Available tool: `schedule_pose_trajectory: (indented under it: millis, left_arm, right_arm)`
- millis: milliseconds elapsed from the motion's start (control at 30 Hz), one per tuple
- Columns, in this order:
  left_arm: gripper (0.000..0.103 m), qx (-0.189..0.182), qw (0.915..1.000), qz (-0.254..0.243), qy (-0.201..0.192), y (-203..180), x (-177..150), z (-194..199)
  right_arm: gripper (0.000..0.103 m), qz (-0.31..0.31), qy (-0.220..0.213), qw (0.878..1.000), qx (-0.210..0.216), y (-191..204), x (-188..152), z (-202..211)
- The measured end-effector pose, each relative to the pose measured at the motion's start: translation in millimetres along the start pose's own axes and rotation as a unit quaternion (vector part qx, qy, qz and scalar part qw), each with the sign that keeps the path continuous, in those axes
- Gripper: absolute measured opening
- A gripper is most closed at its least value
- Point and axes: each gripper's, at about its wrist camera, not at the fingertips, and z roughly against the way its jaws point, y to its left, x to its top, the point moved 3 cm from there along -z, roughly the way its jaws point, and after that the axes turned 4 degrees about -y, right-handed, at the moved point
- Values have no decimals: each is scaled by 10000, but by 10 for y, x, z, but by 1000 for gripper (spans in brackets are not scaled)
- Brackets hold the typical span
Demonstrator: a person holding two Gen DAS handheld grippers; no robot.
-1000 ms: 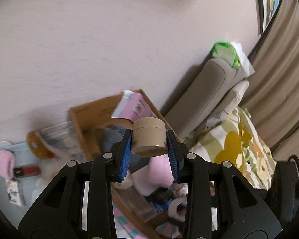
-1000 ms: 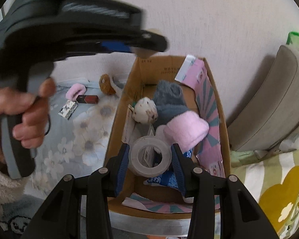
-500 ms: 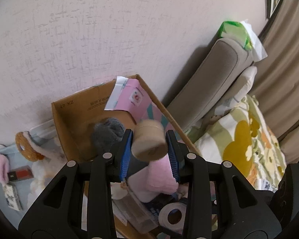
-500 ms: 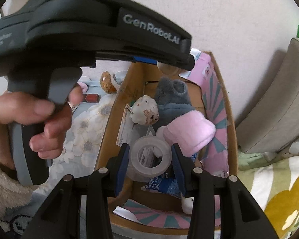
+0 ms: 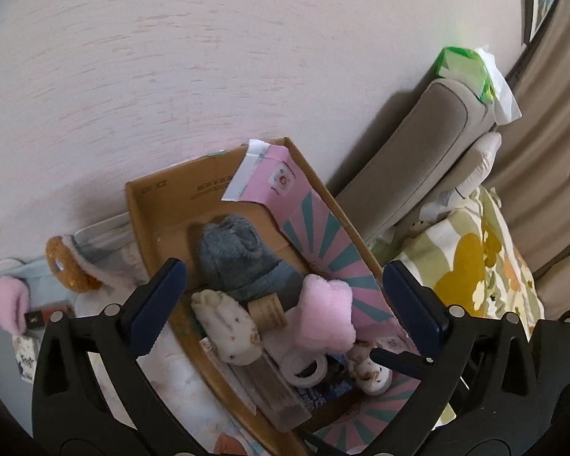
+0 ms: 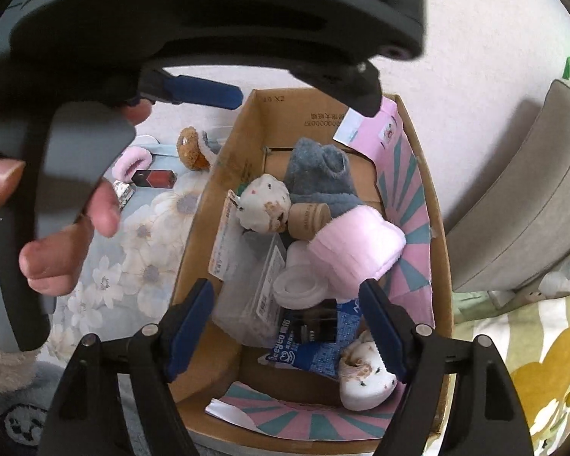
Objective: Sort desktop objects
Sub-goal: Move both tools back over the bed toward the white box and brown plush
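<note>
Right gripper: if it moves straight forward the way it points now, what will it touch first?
Most likely the white tape roll in the cardboard box, which lies between the open fingers of the right gripper, whose jaws have just been opening. Depth is unclear; the clear plastic case beside it could come first.

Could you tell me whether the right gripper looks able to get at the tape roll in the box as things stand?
Probably yes: the right gripper is open above the cardboard box, and the tape roll lies uncovered, though the pink sock crowds one side.

A brown cardboard box (image 6: 224, 174) holds a pink sock (image 6: 355, 247), grey sock (image 6: 319, 174) and tan jar (image 6: 307, 220).
</note>
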Motion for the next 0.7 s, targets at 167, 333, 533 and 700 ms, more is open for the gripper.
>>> schedule_pose_trajectory:
  millis: [167,333,533,700]
  left_arm:
    - [103,78,9997,209,-111,182,-63,183]
    - [103,199,9985,399,-311,457,-107,463]
    - [103,327,9943,922,-433,1021,-293,877]
    - [102,812,9853,1356,-650,1638,-666,1283]
  right_arm:
    - [75,28,27,9999,-94,70,19,16]
    - [75,25,-58,10000,-45,171,72,81]
    - [75,-46,-248,9996,136,437,178,140]
    - [75,-33,-259,9992,312,677,131,95]
